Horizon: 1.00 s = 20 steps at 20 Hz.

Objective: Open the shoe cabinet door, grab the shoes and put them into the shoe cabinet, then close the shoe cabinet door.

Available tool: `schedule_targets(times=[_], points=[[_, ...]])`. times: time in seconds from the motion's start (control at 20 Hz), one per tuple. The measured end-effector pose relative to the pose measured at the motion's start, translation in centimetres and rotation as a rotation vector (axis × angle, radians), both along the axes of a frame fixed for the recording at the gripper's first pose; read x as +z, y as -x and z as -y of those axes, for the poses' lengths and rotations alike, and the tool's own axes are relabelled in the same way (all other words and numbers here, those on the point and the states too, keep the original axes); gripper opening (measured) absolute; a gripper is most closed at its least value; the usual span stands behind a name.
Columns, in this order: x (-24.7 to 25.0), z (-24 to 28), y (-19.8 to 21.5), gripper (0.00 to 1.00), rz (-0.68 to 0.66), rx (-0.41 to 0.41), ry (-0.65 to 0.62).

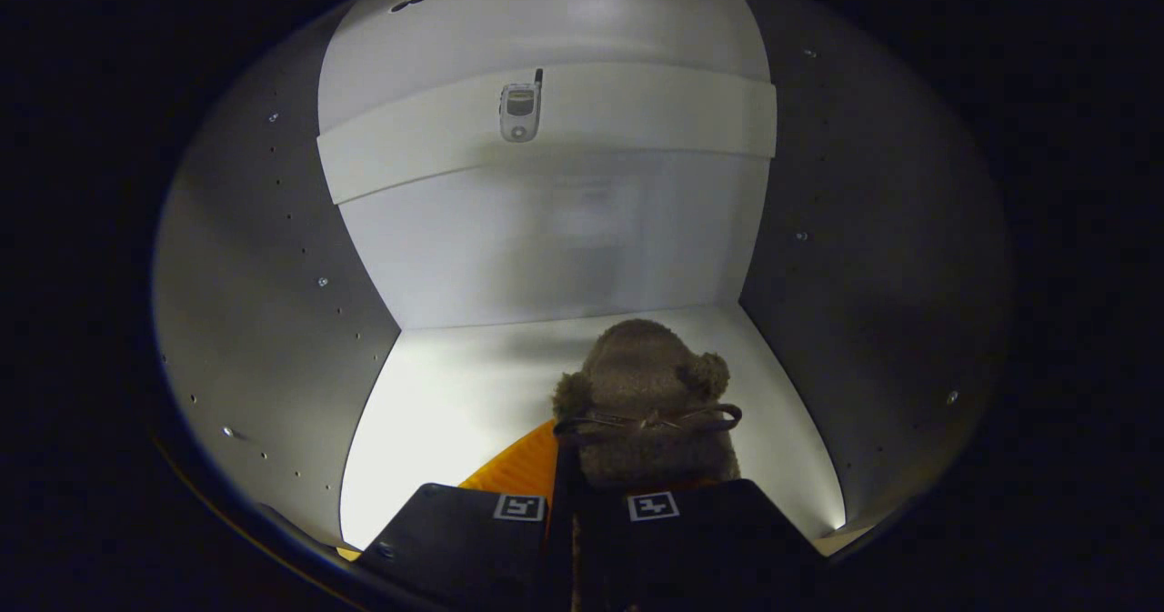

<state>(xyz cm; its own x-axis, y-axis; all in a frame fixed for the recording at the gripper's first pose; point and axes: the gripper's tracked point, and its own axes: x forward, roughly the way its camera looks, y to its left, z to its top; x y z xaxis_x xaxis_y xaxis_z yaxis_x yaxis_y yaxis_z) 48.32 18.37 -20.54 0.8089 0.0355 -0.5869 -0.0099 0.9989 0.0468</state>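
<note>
While the jaws (571,512) pinch the fuzzy slipper (647,403) nearly closed inside the cabinet (273,285); its heel hidden.

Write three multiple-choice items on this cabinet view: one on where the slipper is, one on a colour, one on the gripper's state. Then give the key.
1. Where is the fuzzy slipper?
A. On the cabinet's floor panel, just ahead of the fingers
B. On the upper shelf
C. Outside the cabinet

2. What colour is the slipper's lining?
A. Blue
B. Orange
C. Green

3. How do the gripper fingers stand?
A. Wide apart
B. Close together, a thin part of the slipper between them
C. Clamped on the phone

Key: 1 A, it sits on the lit floor panel. 2 B, orange shows beside the fingers. 3 B, a narrow gap separates them; the phone sits far beyond on the shelf.
</note>
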Motion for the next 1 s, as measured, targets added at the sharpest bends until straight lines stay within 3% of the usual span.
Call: schedule_targets(times=[0.1, 0.3, 0.6, 0.8, 1.0], points=[[0.2, -0.1, 0.4, 0.2, 0.008, 0.011, 0.022], [1.2, -0.4, 2.4, 0.36, 0.023, 0.031, 0.035], [4.5, -0.7, 5.4, 0.68, 0.116, 0.036, 0.014], [7.9, -1.5, 8.5, 0.97, 0.213, 0.056, 0.008], [12.5, -1.8, 13.3, 1.0, 0.336, 0.067, 0.002]])
